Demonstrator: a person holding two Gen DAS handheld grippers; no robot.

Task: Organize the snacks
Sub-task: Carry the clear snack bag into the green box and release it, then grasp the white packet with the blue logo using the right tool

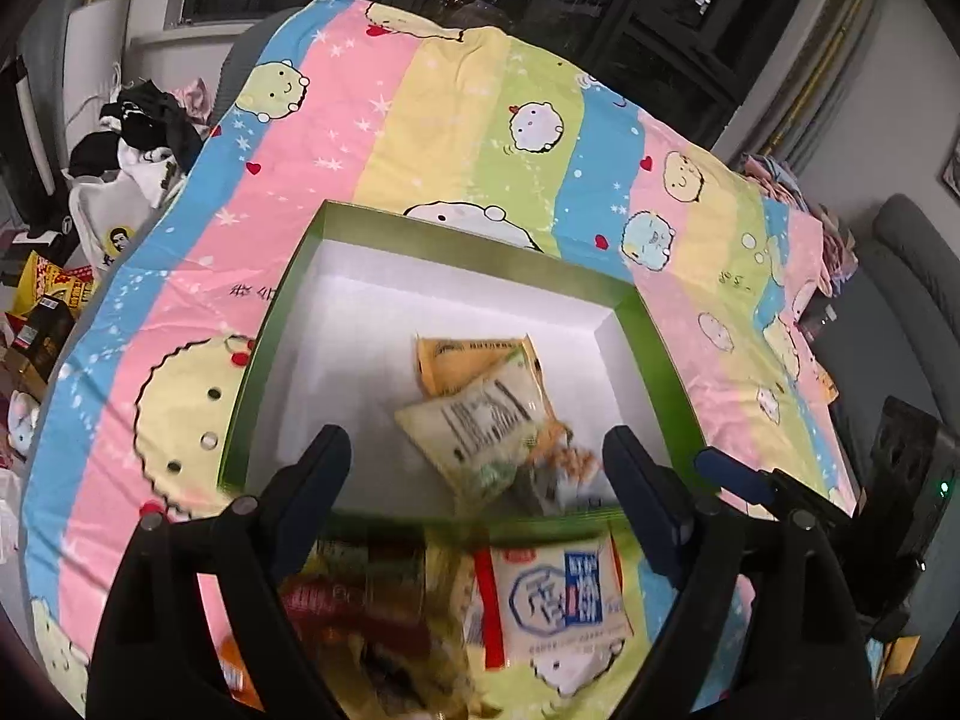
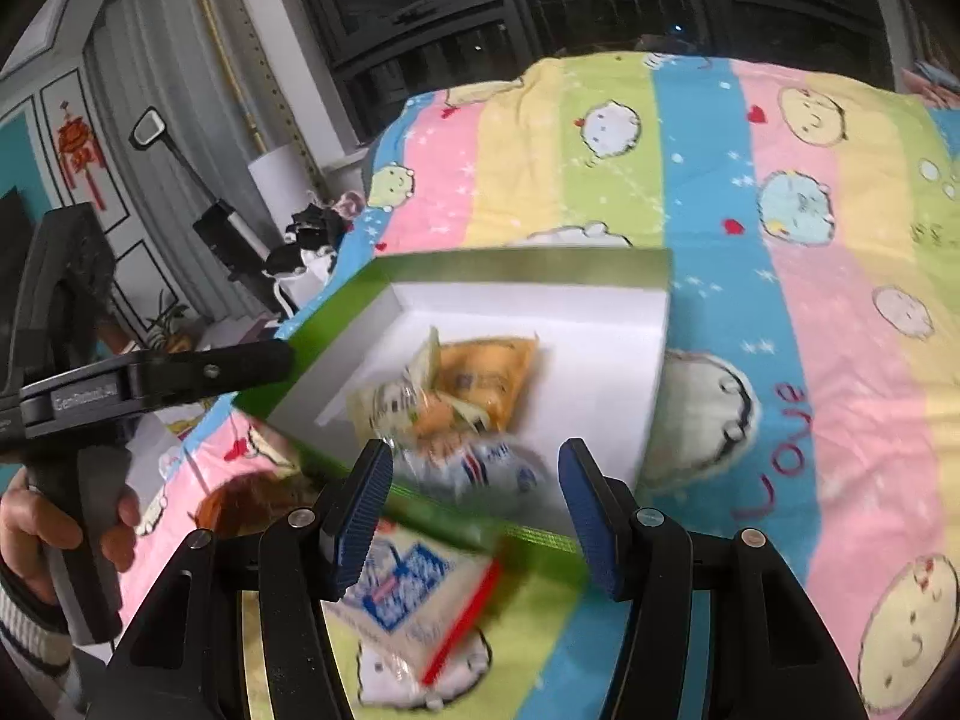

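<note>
While blurred, crinkled snack packets (image 1: 480,420) fill green-rimmed white box (image 1: 282,324)

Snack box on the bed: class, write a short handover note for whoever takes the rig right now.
Left claw: open, empty, over the green box.
Right claw: open, empty, at the box's near rim.
Done: a few snack packets lie inside the box.
Left: white-and-blue packet and a blurred pile of snacks lie on the bedsheet beside the box; move them in.

Motion blurs the snack pile (image 1: 372,618) at lower centre; the silver packet (image 2: 480,468) between the right tongs is smeared, its print unreadable.
</note>
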